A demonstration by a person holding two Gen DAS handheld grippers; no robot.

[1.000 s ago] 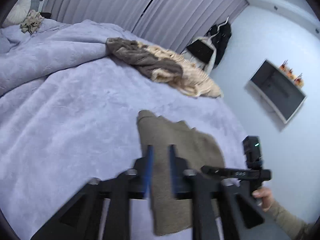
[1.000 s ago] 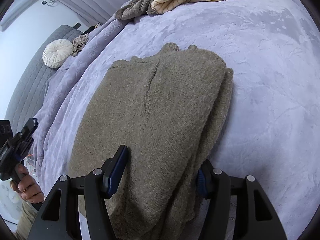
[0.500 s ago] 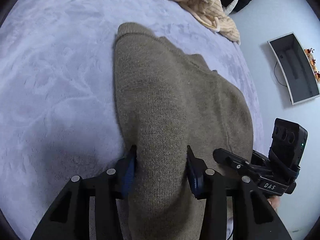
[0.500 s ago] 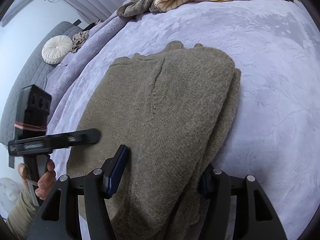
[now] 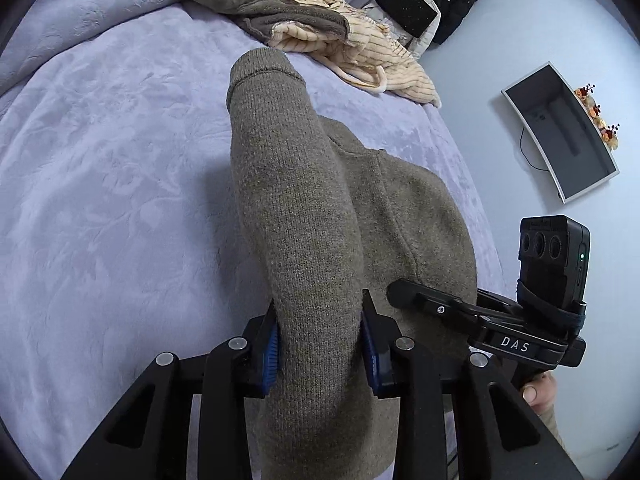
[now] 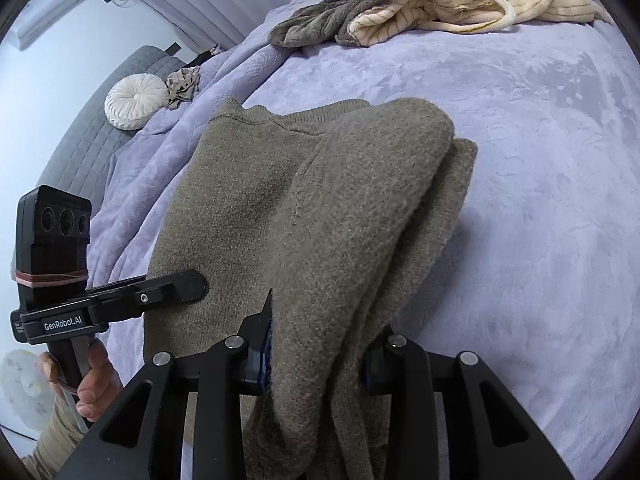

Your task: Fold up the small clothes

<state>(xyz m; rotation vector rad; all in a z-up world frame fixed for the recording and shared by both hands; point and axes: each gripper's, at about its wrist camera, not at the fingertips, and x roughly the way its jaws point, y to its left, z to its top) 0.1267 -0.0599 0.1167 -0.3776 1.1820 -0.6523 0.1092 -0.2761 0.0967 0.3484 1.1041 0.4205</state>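
One olive-brown knitted sweater (image 5: 320, 216) lies on a lilac plush bedspread (image 5: 100, 200), near its front edge, w/ both near corners raised off the cover. L gripper (image 5: 320, 344) pinches a thick roll of the knit: blue pads (image 5: 272, 346) press in on both sides, jaws have just been closing onto it. In the right wrist view the same sweater (image 6: 304, 216) bunches in folds between the R gripper (image 6: 316, 354) fingers, which have likewise just been closing and now clamp the stacked layers. Far end of the garment, incl. the ribbed neck, rests flat on the bedspread (image 6: 540, 200). Each gripper is seen from the other's camera, beside the knit, handle in a hand (image 6: 92, 384). Beyond the sweater, at the far edge of the bed, a heap of grey and cream striped fleece clothes (image 5: 316, 36). Off to the side, a round white pleated cushion (image 6: 134, 100) against a grey quilted headboard (image 6: 80, 136).
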